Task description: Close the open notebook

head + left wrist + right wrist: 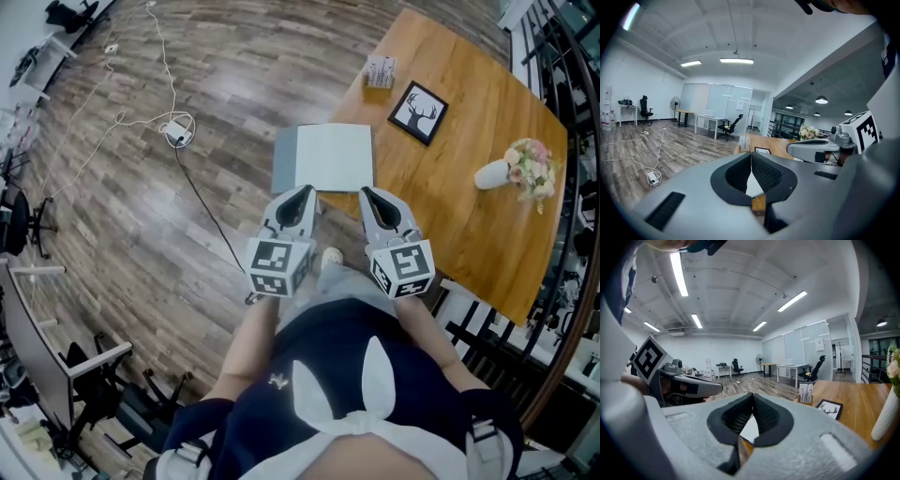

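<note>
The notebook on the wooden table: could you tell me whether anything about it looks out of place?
Yes: the notebook lies at the table's near corner, and its grey left part seems to jut past the edge, over the floor. Nothing looks spilled or damaged.

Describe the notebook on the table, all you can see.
The notebook lies flat and open at the near corner of the table. A wide pale page faces up, blank as far as can be told; a narrower grey strip, cover or shaded page, runs along its left side. Nothing rests on it. The left claw and right claw, both shut, hang short of its near edge.
</note>
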